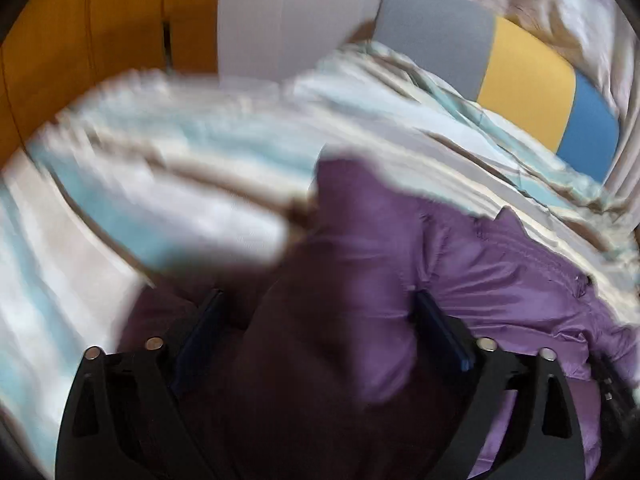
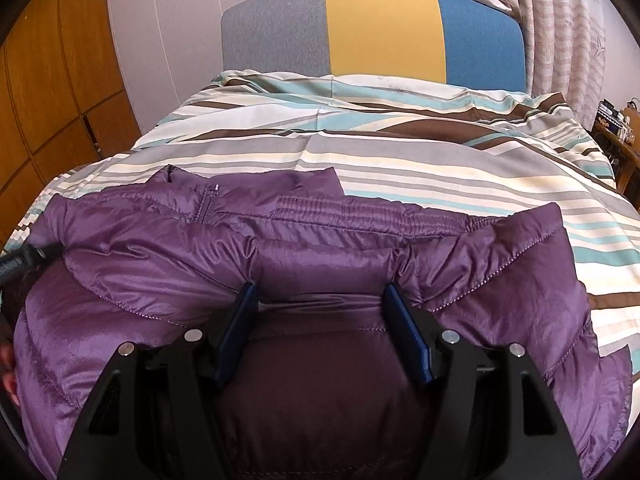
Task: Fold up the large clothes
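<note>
A purple quilted jacket (image 2: 280,256) lies across the near end of a striped bed cover (image 2: 400,152), its zipped collar toward the headboard. In the right wrist view my right gripper (image 2: 320,300) has its jaws spread wide with a bunched fold of the jacket between the blue pads (image 2: 240,320). In the left wrist view, which is blurred, my left gripper (image 1: 320,312) also has its jaws spread wide, with a thick fold of the jacket (image 1: 500,264) bulging up between them. The left gripper's body shows at the far left of the right wrist view (image 2: 24,260).
A headboard (image 2: 384,36) in grey, yellow and blue stands at the far end of the bed. Wooden wardrobe doors (image 2: 48,92) line the left side. Patterned curtains (image 2: 568,32) hang at the right, with a cluttered low table (image 2: 616,140) below them.
</note>
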A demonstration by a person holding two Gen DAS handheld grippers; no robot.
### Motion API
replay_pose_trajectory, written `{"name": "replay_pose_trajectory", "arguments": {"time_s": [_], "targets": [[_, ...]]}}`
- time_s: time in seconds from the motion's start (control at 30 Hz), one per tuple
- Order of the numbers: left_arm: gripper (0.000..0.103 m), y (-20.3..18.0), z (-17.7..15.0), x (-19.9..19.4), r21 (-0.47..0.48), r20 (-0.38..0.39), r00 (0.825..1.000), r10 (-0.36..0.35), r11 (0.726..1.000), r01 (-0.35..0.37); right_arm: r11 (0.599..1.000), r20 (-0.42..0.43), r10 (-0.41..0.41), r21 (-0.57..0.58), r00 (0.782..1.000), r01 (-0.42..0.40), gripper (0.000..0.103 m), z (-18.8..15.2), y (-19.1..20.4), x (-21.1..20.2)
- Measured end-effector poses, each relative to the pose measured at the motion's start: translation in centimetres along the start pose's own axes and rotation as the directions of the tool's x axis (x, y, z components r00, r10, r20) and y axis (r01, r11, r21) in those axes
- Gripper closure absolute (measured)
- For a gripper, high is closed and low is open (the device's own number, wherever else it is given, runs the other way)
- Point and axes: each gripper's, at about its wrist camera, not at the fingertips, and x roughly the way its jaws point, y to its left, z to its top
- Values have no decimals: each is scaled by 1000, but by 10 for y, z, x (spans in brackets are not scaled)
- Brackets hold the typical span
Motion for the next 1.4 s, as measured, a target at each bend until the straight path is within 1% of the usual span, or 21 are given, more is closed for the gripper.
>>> {"name": "replay_pose_trajectory", "arguments": {"time_s": [0.03,0.13,0.17,0.23,0.3,0.33,0.43,0.47,0.5,0.53,0.6,0.7,0.8,0.87,1.0,1.03,1.13,1.23,1.27,1.33,1.4], "targets": [[6,2,-1,0,-8,9,1000,-10,1000,10,1000,1,1,-1,1000,-1,36,0,0,0],[5,-7,-5,2,32,23,999,32,999,-33,1000,10,2,1,1000,-2,35,0,0,-3],[5,-7,-5,2,33,21,999,32,999,-33,1000,19,7,5,1000,-7,34,0,-1,-5],[5,-5,-6,1,22,24,1000,16,1000,-16,999,73,29,37,997,-32,31,1,-9,-21],[5,-2,-7,-1,16,28,1000,5,1000,-6,995,129,-9,96,992,-3,29,2,-24,-38],[5,-2,-7,-1,13,30,1000,1,1000,-2,991,139,-36,136,990,17,29,2,-34,-43],[4,-2,-3,0,13,30,1000,-4,1000,3,963,85,-124,249,989,99,32,0,-67,-41],[3,-3,-3,0,14,29,1000,-4,1000,4,947,40,-152,292,988,134,34,-3,-81,-34],[3,-2,-3,0,13,29,1000,-5,1000,5,938,8,-171,308,985,161,35,-6,-89,-28],[3,-3,-3,1,13,28,1000,-6,1000,6,930,-17,-167,329,986,163,34,-10,-98,-20],[3,-3,-3,2,16,27,1000,1,1000,-1,926,-43,-163,339,986,168,31,-10,-100,-12],[3,-3,-3,1,17,26,1000,2,1000,-2,931,-61,-198,300,978,207,30,-6,-92,-8],[3,-2,-1,-3,14,8,1000,-1,1000,1,930,-43,-169,325,985,174,29,-7,-96,-10],[3,2,-4,-15,11,3,1000,-28,1000,28,929,-17,-147,340,989,144,29,-11,-100,-15],[3,24,-18,-47,-29,50,995,-82,996,84,921,82,-155,371,984,115,20,-17,-100,-47],[3,31,-23,-55,-39,60,994,-91,995,94,922,103,-156,372,982,108,20,-19,-97,-57],[3,52,-36,-71,-71,81,992,-101,992,107,931,123,-138,353,983,86,20,-26,-87,-79],[3,75,-48,-80,-130,74,995,-69,988,78,948,140,-89,314,986,41,20,-40,-69,-103],[3,81,-52,-80,-156,60,995,-75,984,84,954,138,-68,299,988,24,20,-45,-63,-108],[3,94,-63,-78,-216,13,993,-117,969,117,963,129,-41,268,991,5,23,-56,-49,-116],[3,98,-73,-87,-219,27,989,-146,964,149,968,122,-14,249,992,-17,26,-66,-37,-123]]}}
